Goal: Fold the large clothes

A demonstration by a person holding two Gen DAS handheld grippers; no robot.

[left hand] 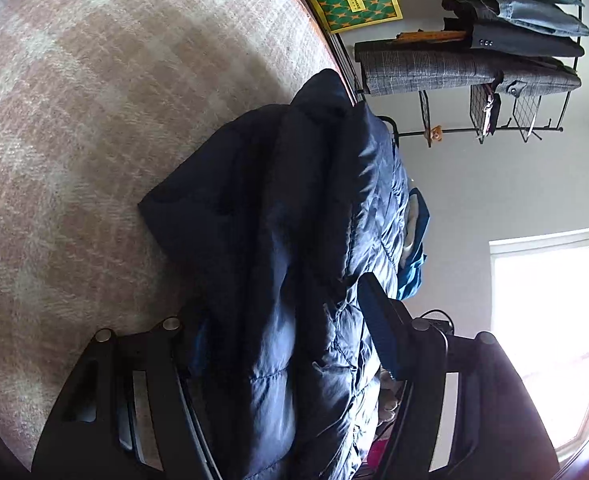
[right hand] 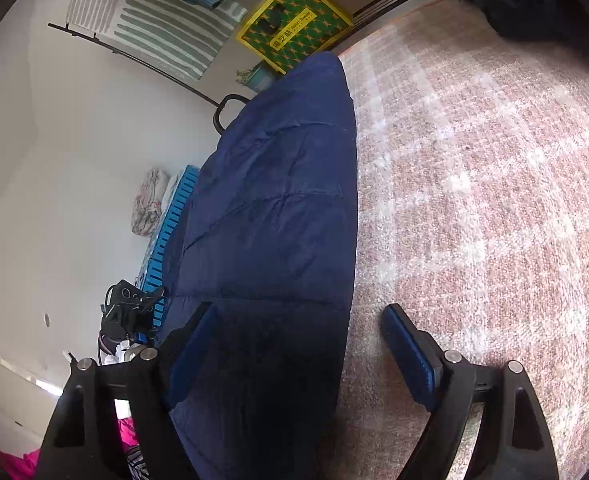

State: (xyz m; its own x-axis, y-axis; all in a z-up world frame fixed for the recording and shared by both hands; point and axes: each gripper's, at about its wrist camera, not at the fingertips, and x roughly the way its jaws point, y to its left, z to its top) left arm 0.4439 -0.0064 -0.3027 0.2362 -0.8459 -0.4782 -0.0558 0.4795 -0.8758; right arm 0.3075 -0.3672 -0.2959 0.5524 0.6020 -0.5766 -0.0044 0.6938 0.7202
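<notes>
The navy jacket (left hand: 294,240) lies on the pink carpet (left hand: 94,120), long axis running from 6 toward 12. Left claw (left hand: 286,344) grips its bunched fabric; right claw (right hand: 298,344), wide, straddles its edge without pinching. A blue crate (right hand: 170,232) sits at 9, contents unclear.

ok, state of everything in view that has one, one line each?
left tongs: clamped on a thick fold of the jacket
right tongs: open, jacket edge between the pads, one pad clear of it
jacket: bunched, not folded flat, partly on the blanket
</notes>
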